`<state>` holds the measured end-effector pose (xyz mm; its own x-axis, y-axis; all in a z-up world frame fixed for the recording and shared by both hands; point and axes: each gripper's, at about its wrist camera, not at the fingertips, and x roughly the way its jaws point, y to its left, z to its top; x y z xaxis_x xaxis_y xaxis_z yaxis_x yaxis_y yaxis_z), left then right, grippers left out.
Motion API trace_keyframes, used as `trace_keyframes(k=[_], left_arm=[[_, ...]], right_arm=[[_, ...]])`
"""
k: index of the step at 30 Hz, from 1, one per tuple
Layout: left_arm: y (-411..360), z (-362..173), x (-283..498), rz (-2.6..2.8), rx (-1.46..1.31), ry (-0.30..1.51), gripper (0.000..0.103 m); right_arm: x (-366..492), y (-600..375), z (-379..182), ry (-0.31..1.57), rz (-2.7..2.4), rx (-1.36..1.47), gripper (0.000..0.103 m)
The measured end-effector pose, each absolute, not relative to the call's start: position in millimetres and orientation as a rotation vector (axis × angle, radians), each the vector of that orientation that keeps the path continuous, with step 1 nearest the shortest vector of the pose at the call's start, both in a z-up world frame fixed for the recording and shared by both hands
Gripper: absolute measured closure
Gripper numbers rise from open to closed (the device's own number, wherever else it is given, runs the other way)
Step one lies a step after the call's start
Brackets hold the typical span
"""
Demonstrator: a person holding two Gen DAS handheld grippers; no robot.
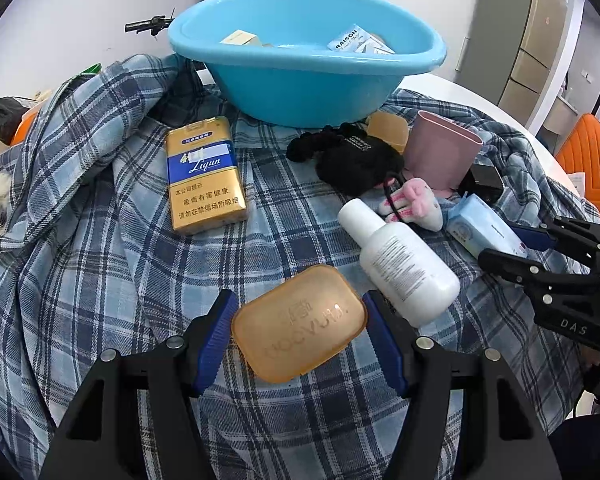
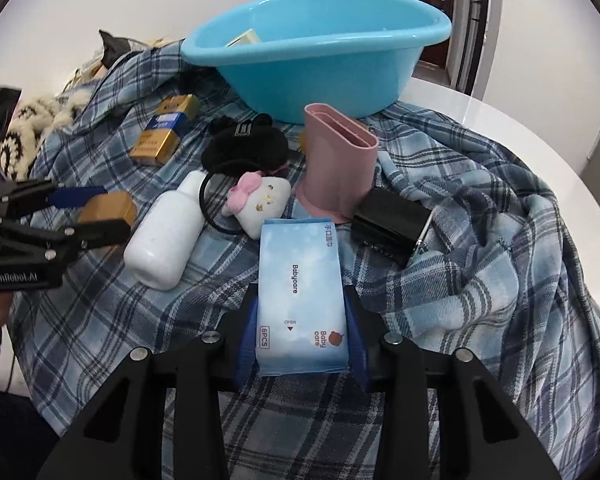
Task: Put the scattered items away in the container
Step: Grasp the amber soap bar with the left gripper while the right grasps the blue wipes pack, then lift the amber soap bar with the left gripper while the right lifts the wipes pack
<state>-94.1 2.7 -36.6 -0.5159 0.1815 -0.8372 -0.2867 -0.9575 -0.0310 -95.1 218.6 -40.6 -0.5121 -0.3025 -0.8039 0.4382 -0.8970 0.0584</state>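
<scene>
A blue basin [image 1: 300, 88] stands at the back of the plaid cloth, with a few small boxes inside; it also shows in the right wrist view [image 2: 320, 76]. My left gripper [image 1: 300, 328] is shut on an amber soap case [image 1: 300, 322], also seen in the right wrist view [image 2: 108, 210]. My right gripper [image 2: 302, 320] is shut on a blue Babycare wipes pack [image 2: 300, 292], which shows at the right of the left wrist view [image 1: 482, 228]. A white bottle [image 1: 400, 264], a gold cigarette pack [image 1: 204, 174], a pink plush hair tie [image 1: 412, 204], a black pouch [image 1: 356, 160] and a pink cup [image 1: 440, 148] lie between.
A black charger block [image 2: 392, 224] sits right of the pink cup. A second amber case half [image 1: 386, 128] lies by the basin. The plaid cloth [image 2: 480, 240] is bunched at the right and left. White table edge [image 2: 520, 128] curves at right. Fluffy clothing [image 2: 32, 128] lies at left.
</scene>
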Motion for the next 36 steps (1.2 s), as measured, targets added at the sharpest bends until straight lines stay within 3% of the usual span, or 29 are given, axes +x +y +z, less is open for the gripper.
trace_keyframes(k=[4, 10, 11, 12, 29, 36], left_arm=[[0, -37, -95, 2.520, -1.375, 0.151, 0.036], [5, -38, -95, 2.503, -1.376, 0.148, 0.036], [5, -38, -95, 2.501, -1.374, 0.151, 0.036], [6, -37, -95, 2.500, -1.371, 0.153, 0.036], [10, -34, -92, 2.537, -1.351, 0.155, 0.036], [14, -38, -91, 2.550, -1.357, 0.049, 0.036]], right_arm=[[-103, 217, -48, 0.205, -2.392, 1.259, 0.056], [-106, 205, -46, 0.262, -2.439, 1.202, 0.050], [-107, 201, -46, 0.298, -2.454, 1.184, 0.050], [-107, 199, -46, 0.328, -2.465, 1.173, 0.067], [-84, 228, -28, 0.216, -2.484, 1.176, 0.066], [-83, 232, -30, 0.092, -2.517, 1.185, 0.066]])
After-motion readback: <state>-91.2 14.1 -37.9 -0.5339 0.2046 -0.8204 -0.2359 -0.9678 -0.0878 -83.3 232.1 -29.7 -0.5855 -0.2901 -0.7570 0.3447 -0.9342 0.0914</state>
